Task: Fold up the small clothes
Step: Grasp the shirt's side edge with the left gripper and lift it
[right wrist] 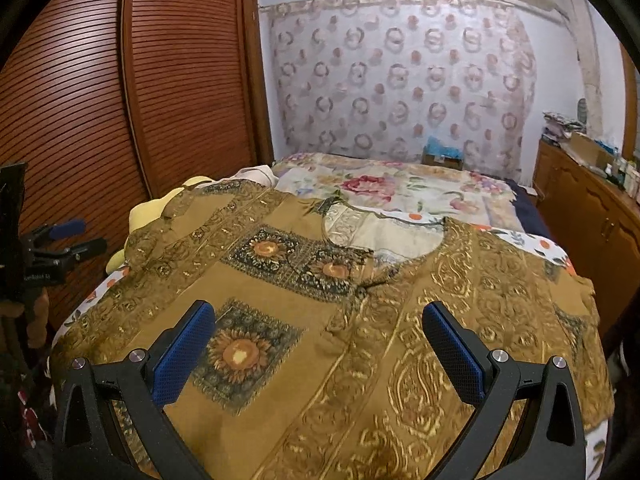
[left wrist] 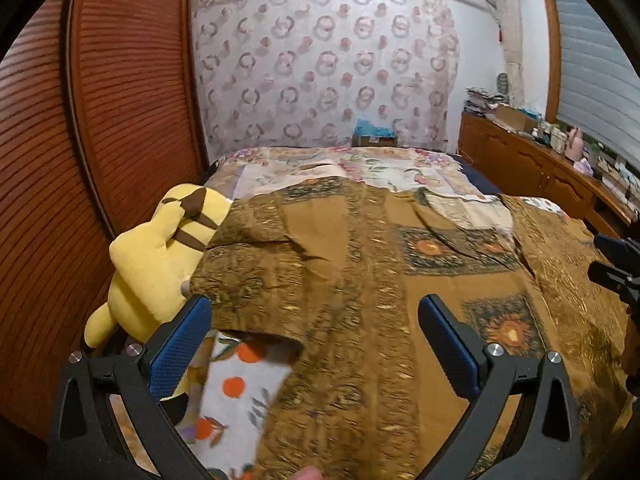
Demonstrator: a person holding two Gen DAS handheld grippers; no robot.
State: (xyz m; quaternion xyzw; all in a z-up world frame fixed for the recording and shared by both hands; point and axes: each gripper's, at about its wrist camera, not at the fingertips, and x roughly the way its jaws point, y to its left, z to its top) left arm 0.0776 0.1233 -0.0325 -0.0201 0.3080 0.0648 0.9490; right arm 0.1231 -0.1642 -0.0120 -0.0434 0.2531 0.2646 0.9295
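A brown patterned shirt (right wrist: 340, 320) is spread on the bed (right wrist: 400, 188); above it, the left gripper (left wrist: 314, 344) and right gripper (right wrist: 320, 348) are held with jaws apart.

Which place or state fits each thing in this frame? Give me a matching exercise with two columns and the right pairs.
Things:
1. brown gold-patterned shirt with sunflower squares
2. yellow plush toy with brown stripes
3. left gripper
4. small cardboard box with blue contents

Places or states:
A. at the far end of the bed, against the patterned wall cloth
B. spread out on the bed, one sleeve lying partly over the plush toy
C. open, fingers apart over the shirt, holding nothing
D. at the bed's edge beside the slatted wooden wardrobe doors

Pairs: 1-B, 2-D, 3-C, 4-A
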